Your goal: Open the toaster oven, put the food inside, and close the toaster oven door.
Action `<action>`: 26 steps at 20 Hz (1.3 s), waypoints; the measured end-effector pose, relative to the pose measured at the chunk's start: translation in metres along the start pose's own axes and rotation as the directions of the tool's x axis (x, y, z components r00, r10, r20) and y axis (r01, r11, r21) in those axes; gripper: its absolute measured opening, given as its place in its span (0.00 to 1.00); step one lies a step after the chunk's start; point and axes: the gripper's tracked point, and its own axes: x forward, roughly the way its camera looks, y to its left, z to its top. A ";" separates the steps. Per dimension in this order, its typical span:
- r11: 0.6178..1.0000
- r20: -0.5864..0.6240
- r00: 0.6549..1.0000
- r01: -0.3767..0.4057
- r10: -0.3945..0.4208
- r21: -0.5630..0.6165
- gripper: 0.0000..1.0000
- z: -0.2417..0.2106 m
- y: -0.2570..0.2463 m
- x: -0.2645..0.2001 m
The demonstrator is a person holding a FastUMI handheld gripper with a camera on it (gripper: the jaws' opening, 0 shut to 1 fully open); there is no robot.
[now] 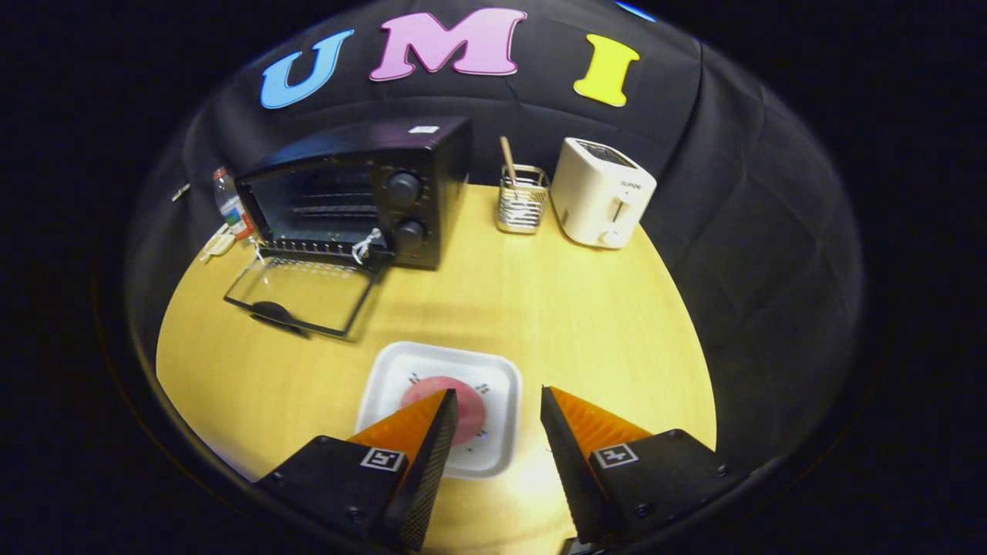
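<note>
Oven door lies open at upper left to receive food; gripper, fingers spread and empty, hovers over pink food on the plate at lower centre.

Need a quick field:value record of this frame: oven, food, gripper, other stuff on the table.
oven: black toaster oven at the table's far side, door dropped open onto the table
food: round pink piece on a white square plate, not yet in the oven
gripper: gripper open, fingers apart above the plate, holding nothing
table: wooden top
other: white toaster, wire utensil holder between it and the oven, bottle beside the oven
</note>
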 end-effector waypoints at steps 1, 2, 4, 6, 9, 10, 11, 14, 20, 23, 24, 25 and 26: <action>1.000 -0.031 0.999 -0.016 0.016 0.006 0.73 -0.008 -0.004 0.008; 0.999 -0.067 0.997 -0.039 0.040 0.016 0.73 -0.016 -0.005 0.015; 0.997 -0.132 0.988 -0.074 0.077 0.033 0.73 -0.029 -0.002 0.030; 0.995 -0.174 0.979 -0.099 0.102 0.027 0.60 -0.038 0.001 0.042; 0.990 -0.239 0.961 -0.140 0.142 0.024 0.46 -0.050 0.009 0.055; 0.987 -0.268 0.950 -0.158 0.162 0.034 0.42 -0.055 0.013 0.058; 0.989 -0.280 0.949 -0.140 0.145 0.039 0.40 -0.057 0.008 0.064; 0.980 -0.319 0.928 -0.160 0.191 0.122 0.16 -0.056 0.009 0.066; 0.957 -0.433 0.854 -0.238 0.287 0.165 0.05 -0.057 0.014 0.068; 0.921 -0.465 0.802 -0.265 0.374 0.285 0.05 -0.058 0.014 0.068; 0.898 -0.468 0.781 -0.266 0.414 0.351 0.05 -0.058 0.015 0.067; 0.868 -0.462 0.758 -0.275 0.460 0.412 0.05 -0.059 0.017 0.065; 0.837 -0.458 0.729 -0.294 0.509 0.461 0.05 -0.063 0.021 0.060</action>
